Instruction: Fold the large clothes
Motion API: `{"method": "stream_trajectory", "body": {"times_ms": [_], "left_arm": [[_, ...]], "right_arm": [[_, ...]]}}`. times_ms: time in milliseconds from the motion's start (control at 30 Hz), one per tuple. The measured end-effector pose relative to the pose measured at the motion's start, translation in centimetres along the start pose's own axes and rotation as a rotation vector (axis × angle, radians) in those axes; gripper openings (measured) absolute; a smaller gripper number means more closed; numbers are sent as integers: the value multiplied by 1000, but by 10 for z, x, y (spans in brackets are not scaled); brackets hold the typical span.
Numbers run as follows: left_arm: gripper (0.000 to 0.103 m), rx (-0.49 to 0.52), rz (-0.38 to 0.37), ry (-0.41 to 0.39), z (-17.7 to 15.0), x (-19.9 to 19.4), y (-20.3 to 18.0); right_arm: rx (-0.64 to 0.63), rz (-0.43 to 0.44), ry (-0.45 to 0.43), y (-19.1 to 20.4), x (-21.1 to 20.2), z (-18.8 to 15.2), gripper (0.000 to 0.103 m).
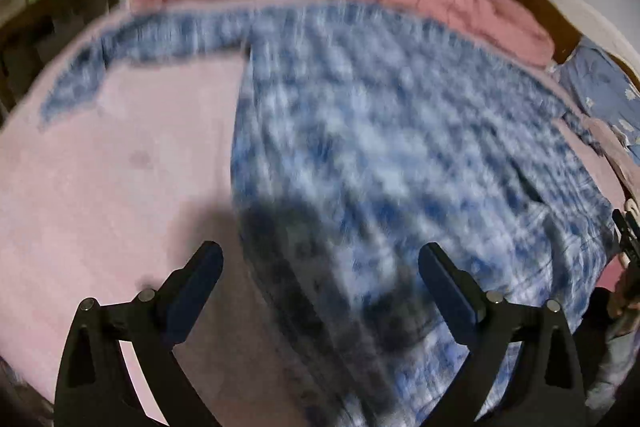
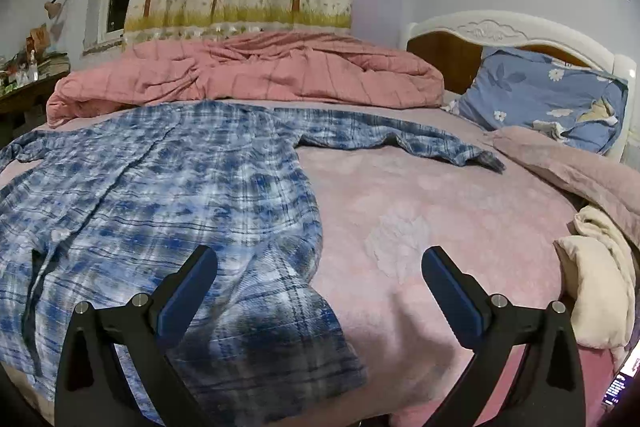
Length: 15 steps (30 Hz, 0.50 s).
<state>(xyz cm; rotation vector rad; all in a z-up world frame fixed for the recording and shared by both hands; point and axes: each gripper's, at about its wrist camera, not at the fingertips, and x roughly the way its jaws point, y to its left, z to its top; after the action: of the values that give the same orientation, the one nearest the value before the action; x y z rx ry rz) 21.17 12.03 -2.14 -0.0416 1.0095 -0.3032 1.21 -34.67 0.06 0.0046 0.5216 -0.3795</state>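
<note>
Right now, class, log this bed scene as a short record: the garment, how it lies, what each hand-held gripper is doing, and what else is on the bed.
garment: blue plaid shirt
state: spread flat on the pink bedsheet, both sleeves out to the sides, not yet folded
left hand-held gripper: open, above the shirt's lower edge, holding nothing
right hand-held gripper: open, over the shirt's hem corner, holding nothing
behind shirt: bunched pink quilt
at headboard: blue floral pillow
image quality: left wrist view is motion-blurred
</note>
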Motion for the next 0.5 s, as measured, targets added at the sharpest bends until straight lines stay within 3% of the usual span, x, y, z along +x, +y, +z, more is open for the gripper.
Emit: {"method": "stream_trajectory", "body": {"times_ms": [133,267,500], "left_arm": [[95,-59,20,47,-11,-7,19],[93,-101,-63,28,-40,-24,25],[86,-130,-46,-134,-94,-44,10]], "right_arm": [[31,31,31,-7,8,-3,103],[54,50,27,-13,7,-5,103],[94,133,82,-16,8,-8,92]]}}
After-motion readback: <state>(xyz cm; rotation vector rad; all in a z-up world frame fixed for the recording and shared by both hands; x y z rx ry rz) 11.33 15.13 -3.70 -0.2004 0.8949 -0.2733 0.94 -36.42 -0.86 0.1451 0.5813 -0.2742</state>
